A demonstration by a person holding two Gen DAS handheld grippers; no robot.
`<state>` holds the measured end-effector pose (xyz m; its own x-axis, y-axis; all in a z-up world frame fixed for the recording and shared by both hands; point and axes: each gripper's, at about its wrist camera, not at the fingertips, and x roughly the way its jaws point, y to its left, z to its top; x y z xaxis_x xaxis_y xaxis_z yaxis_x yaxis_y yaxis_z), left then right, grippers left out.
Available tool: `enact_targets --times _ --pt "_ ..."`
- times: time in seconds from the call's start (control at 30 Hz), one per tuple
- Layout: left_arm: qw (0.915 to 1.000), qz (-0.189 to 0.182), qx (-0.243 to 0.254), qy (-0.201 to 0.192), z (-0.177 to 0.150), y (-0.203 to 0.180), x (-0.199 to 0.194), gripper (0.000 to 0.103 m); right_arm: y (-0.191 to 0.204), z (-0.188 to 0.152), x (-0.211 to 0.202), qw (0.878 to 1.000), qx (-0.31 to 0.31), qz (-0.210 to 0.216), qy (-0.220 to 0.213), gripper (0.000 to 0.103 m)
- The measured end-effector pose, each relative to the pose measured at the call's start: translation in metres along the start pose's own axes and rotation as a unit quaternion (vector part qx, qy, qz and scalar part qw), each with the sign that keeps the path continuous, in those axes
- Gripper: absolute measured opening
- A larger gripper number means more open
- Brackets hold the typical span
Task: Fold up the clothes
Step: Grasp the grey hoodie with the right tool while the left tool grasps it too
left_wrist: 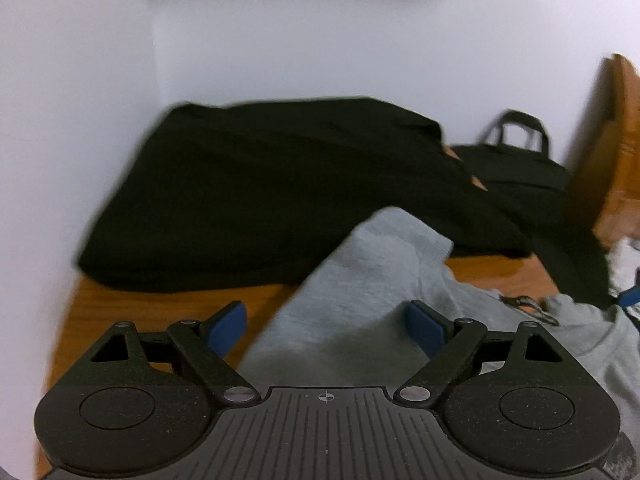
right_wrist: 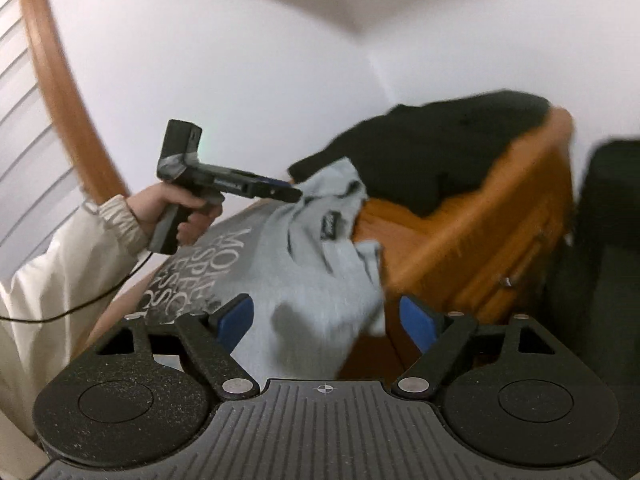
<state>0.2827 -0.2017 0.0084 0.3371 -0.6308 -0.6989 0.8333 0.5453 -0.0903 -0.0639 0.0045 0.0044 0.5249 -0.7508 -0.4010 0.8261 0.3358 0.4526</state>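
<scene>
Grey cotton fills the space ahead of both tongs: a grey T-shirt lies rumpled on an orange-brown wooden table. The left gripper stands with its blue pads spread wide, nothing pinched; the shirt's cloth lies below and between them, and whether a pad brushes it I cannot tell. Beyond its tips a black garment is heaped against the white wall, with a black bag to its right. The right gripper also gapes apart, pads free, with a loose edge of the shirt hanging in front of them. To its upper left a hand in a cream sleeve holds the other tool over the shirt's printed front.
</scene>
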Motion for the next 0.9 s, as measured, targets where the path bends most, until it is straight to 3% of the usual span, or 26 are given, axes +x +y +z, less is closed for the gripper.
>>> enact_targets --times 0.07,0.17,0.43,0.67,0.8,0.9 --pt "0.9996 -0.022 -0.014 0.005 -0.003 0.008 0.007 0.091 0.004 -0.008 -0.006 1.000 0.002 -0.008 -0.003 0.080" --pt "0.9995 -0.021 -0.021 -0.010 -0.020 0.012 0.001 0.092 0.021 -0.007 -0.005 1.000 -0.024 -0.002 -0.011 0.080" --pt "0.9953 0.061 -0.067 -0.036 -0.065 0.012 -0.043 0.093 0.061 -0.005 0.015 0.994 -0.105 0.030 -0.020 0.080" --pt "0.9725 0.175 -0.152 -0.022 -0.110 -0.011 -0.095 0.096 0.065 -0.014 0.019 0.992 -0.120 0.010 -0.019 0.080" --pt "0.9681 0.190 -0.164 -0.005 -0.130 -0.027 -0.127 0.096 0.058 -0.024 0.023 0.994 -0.110 -0.006 0.004 0.080" --pt "0.9740 0.185 -0.131 -0.003 -0.132 -0.032 -0.142 0.096 0.054 -0.029 0.024 0.994 -0.106 -0.020 0.002 0.082"
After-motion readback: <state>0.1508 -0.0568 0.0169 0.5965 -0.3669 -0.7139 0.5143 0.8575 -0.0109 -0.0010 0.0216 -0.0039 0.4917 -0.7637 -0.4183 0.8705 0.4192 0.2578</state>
